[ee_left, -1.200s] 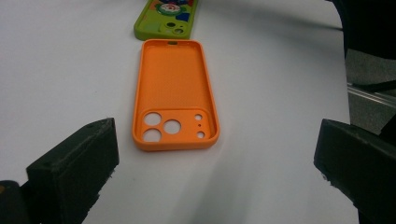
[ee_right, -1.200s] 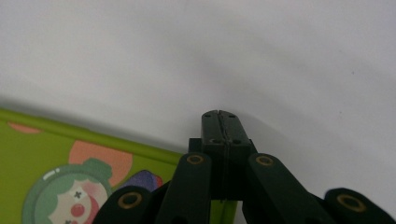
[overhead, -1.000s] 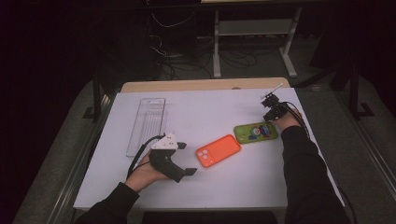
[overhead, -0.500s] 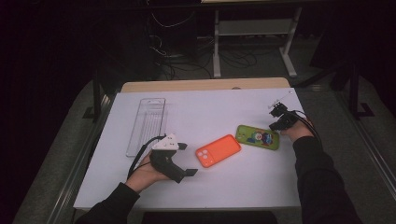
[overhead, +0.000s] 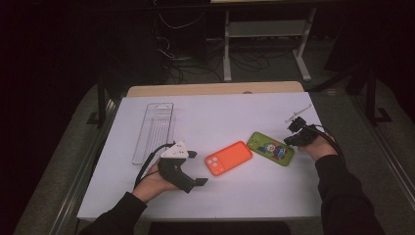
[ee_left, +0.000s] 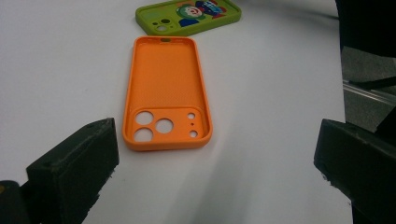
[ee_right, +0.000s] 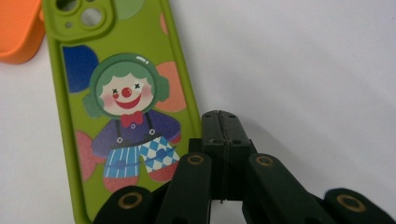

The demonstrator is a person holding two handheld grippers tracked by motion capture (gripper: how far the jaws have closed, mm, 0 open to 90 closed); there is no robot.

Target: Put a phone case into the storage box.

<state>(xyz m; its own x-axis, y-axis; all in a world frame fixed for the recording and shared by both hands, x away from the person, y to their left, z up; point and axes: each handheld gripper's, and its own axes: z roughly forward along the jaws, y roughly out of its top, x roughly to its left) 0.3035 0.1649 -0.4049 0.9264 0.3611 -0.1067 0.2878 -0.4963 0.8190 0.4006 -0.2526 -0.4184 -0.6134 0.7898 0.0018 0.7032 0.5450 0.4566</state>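
An orange phone case [overhead: 228, 157] [ee_left: 166, 93] lies inside up at the table's middle, camera holes toward my left gripper. My left gripper [overhead: 198, 168] [ee_left: 215, 163] rests on the table just left of it, jaws open wide and empty. A green phone case with a clown picture [overhead: 270, 148] [ee_right: 121, 107] [ee_left: 189, 16] lies to the right of the orange one. My right gripper [overhead: 292, 138] [ee_right: 223, 128] is shut, empty, with its tip right beside the green case's long edge near its lower end; I cannot tell whether it touches.
A clear plastic tray [overhead: 154, 132] lies lengthwise at the left of the white table top [overhead: 235, 112]. The table's right edge runs close behind the right hand [overhead: 323, 147]. Dark floor, cables and a desk frame [overhead: 264, 29] lie beyond the far edge.
My right gripper has moved to the right and toward the near edge. The green case's right end has swung nearer with it, so it now slants down to the right. The left gripper stayed put.
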